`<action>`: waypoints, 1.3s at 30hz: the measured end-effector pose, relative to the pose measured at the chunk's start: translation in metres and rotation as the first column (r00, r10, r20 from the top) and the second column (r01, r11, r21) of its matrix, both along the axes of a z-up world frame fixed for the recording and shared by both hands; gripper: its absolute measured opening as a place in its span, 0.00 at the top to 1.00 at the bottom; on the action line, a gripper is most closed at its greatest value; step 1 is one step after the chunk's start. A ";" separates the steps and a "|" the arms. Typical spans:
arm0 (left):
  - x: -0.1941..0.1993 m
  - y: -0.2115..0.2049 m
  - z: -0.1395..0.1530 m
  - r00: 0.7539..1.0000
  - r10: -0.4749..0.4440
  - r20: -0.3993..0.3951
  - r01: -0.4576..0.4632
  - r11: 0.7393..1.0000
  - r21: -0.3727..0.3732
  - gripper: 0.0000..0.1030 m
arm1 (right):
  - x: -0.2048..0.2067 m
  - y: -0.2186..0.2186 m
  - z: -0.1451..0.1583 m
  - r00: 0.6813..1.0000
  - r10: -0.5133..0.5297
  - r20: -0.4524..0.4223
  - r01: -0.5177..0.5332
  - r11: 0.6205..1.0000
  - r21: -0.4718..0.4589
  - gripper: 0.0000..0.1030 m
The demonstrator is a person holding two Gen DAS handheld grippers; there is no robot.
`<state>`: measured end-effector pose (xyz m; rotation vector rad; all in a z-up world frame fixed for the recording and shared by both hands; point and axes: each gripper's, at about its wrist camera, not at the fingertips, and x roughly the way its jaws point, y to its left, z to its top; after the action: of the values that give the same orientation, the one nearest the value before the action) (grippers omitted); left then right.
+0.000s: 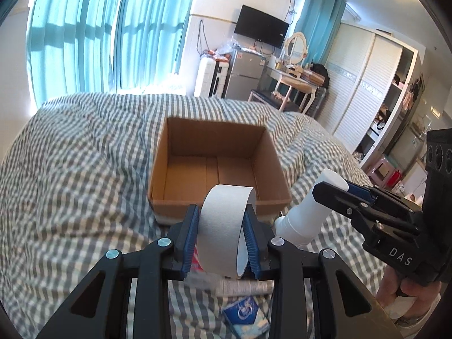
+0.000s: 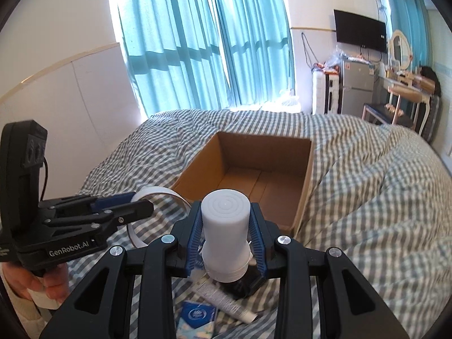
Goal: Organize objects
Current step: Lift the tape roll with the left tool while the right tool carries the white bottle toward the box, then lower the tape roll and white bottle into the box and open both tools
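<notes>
Left wrist view had our left gripper [image 1: 221,238] with its blue pads nearly closed, clamped on either side of a white tape roll [image 1: 223,230] standing on edge between them. Right wrist view, same deal: our right gripper [image 2: 226,243] was pinched on a white bottle [image 2: 224,231], gripped low on its body with the ribbed cap facing the camera.

Both things sat just short of the near rim of the open cardboard box [image 1: 271,158], which rested on the checked bedspread [image 1: 73,169] and looked empty inside. So we reckoned we were mid-carry, both loads on their way in. Next move probably needed each gripper to clear the near wall, get over the floor of the box and only then let go.

Hard to read: a tube [image 2: 226,301] and a blue packet [image 2: 196,317] lay on the bedspread below the grippers, partly hidden by the fingers, print too blurry. The bottle's lower end was hidden behind the gripper too.
</notes>
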<state>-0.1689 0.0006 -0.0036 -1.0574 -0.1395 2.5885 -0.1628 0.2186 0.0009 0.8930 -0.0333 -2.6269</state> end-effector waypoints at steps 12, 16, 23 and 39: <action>-0.069 0.005 0.012 0.999 0.029 -0.033 -0.030 0.999 -0.027 0.69 | -0.069 -0.001 0.009 0.999 -0.033 -0.014 0.034 0.997 0.077 0.69; -0.097 0.007 0.003 0.999 0.045 -0.019 -0.046 0.997 -0.055 0.69 | -0.097 -0.001 0.005 0.999 -0.040 -0.010 0.041 0.994 0.100 0.69; -0.143 0.012 -0.024 0.998 0.061 0.013 -0.059 0.994 -0.093 0.69 | -0.149 -0.004 -0.015 0.999 -0.046 0.016 0.043 0.987 0.154 0.69; -0.197 0.032 -0.087 0.997 0.035 0.070 -0.021 0.982 -0.188 0.69 | -0.214 -0.002 -0.085 0.991 -0.054 0.120 0.026 0.975 0.220 0.69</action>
<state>-0.3659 0.0327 -0.0904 -1.2246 0.0741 2.6299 -0.3764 0.2169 -0.0841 1.1417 0.2112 -2.6439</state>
